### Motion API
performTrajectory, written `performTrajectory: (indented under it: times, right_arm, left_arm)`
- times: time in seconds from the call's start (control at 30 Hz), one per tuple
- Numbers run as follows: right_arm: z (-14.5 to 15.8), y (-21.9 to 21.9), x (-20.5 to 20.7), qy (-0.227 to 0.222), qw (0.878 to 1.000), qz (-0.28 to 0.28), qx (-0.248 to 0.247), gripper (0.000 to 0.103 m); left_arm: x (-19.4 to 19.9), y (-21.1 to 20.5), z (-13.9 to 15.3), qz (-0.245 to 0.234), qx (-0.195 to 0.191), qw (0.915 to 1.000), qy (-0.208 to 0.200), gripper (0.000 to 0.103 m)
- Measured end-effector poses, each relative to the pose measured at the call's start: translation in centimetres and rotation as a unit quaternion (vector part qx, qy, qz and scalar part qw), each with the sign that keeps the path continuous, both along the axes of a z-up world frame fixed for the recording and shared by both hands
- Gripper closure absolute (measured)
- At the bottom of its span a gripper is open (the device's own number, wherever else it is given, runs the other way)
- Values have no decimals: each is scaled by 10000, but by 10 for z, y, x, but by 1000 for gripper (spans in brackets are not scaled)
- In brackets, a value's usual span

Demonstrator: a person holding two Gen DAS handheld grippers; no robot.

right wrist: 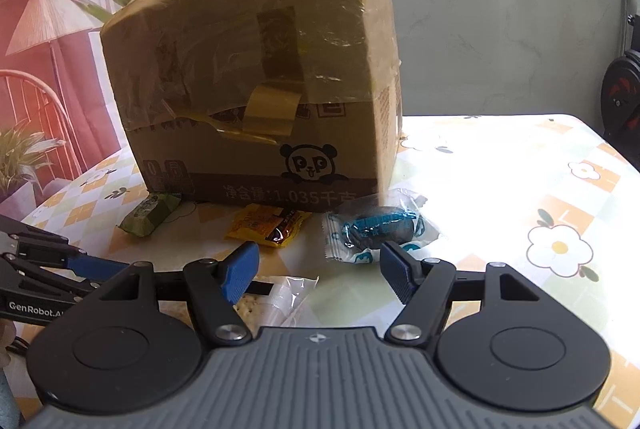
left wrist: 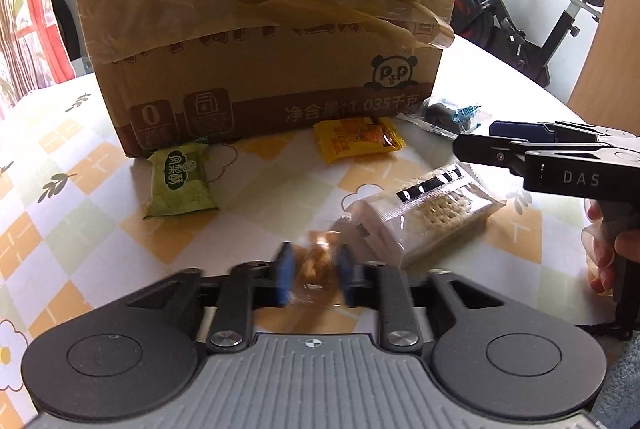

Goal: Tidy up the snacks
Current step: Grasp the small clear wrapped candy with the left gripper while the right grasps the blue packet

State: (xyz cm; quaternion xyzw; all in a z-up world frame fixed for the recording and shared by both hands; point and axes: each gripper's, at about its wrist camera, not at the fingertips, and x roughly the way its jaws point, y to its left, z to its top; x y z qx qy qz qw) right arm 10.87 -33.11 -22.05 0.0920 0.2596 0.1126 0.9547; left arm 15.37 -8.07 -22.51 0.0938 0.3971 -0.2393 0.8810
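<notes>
While your left gripper (left wrist: 314,275) has its jaws clamped on a small clear-wrapped snack (left wrist: 316,265) just above the bench (left wrist: 80,189), you are mid-pick; the next move, I judge, is carrying it to the cardboard box (left wrist: 264,29). Your right gripper (right wrist: 316,275) hovers with jaws apart, empty, near the blue-wrapped snack (right wrist: 376,229). The box stands taped over; its contents are hidden. Green (left wrist: 182,179), yellow (left wrist: 358,137) and cracker (left wrist: 432,213) packets lie loose beside it.
</notes>
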Motion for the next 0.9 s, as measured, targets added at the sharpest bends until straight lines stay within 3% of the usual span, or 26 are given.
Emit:
performTrajectory:
  times: [0.63, 0.73, 0.9]
  right_arm:
    - [-1, -2, 0, 120, 9997, -191, -59, 33]
    - [2, -7, 9, 283, 9987, -408, -68, 23]
    - [8, -1, 29, 66, 9968, -94, -796, 22]
  left_arm:
    - [1, 22, 2, 631, -204, 9978, -14, 84]
    - [3, 27, 2, 684, -249, 9973, 12, 84]
    - [4, 31, 2, 724, -314, 9969, 1, 84]
